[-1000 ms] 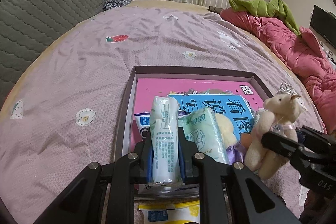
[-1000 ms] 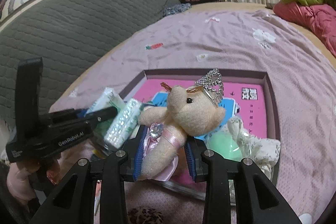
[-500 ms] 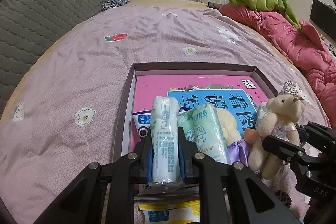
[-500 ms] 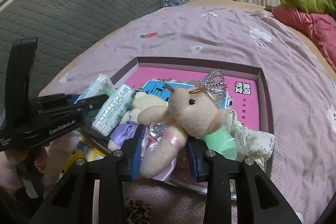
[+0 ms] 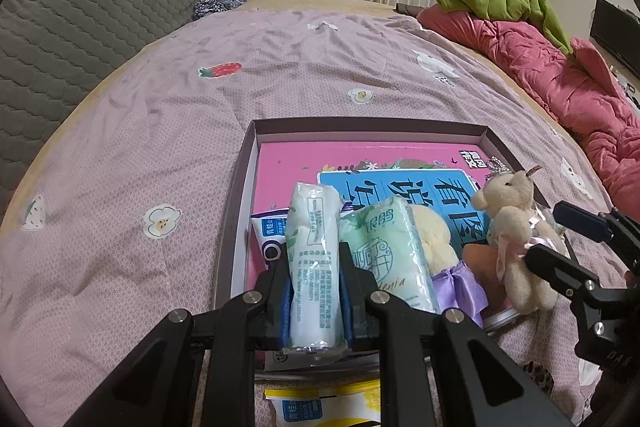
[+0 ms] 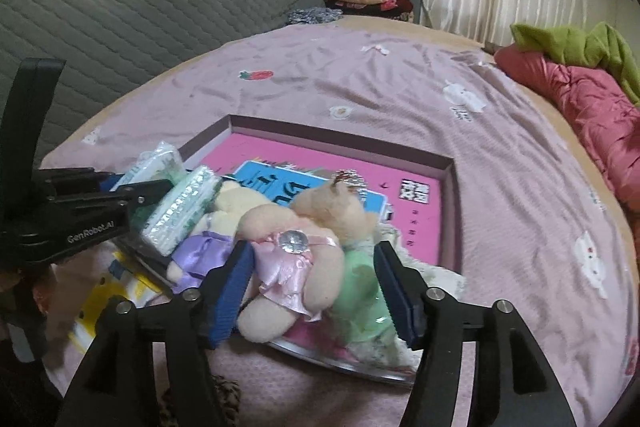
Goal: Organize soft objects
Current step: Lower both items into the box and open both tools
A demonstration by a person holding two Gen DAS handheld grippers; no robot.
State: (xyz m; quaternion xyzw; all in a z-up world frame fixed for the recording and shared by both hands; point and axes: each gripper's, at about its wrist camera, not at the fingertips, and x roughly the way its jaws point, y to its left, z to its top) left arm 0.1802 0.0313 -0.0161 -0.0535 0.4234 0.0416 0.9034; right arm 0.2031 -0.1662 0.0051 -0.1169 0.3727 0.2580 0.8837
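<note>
Now the right gripper stands wide; its jaws have just been opening, and the blue pads sit clear of the crowned bear on both sides; the bear lies between them but nothing presses on it. Half a second back those pads were pinching its pink-skirted body and the toy sat more upright; now it has slumped onto its back across the near edge of the box, head toward the pink book inside, legs hanging toward the camera; reads as a release, bear delivered.

Left gripper unchanged over the same second; clamped tight on the white tissue pack, pack standing up between the pads above the box's near left corner; not yet set down.

Around the bear: a green tissue pack leaning beside the white one; a second plush in a purple bow just left of the bear, touching it; a pale green soft thing under the bear's right side, by the right pad. All crowd the near end of the box; the far end shows only the book cover.

Judgement: bear's placement done, though it overhangs the rim and could tip out when the right gripper pulls back; white pack likely next to go in.

Box rests on the lilac bedspread.
</note>
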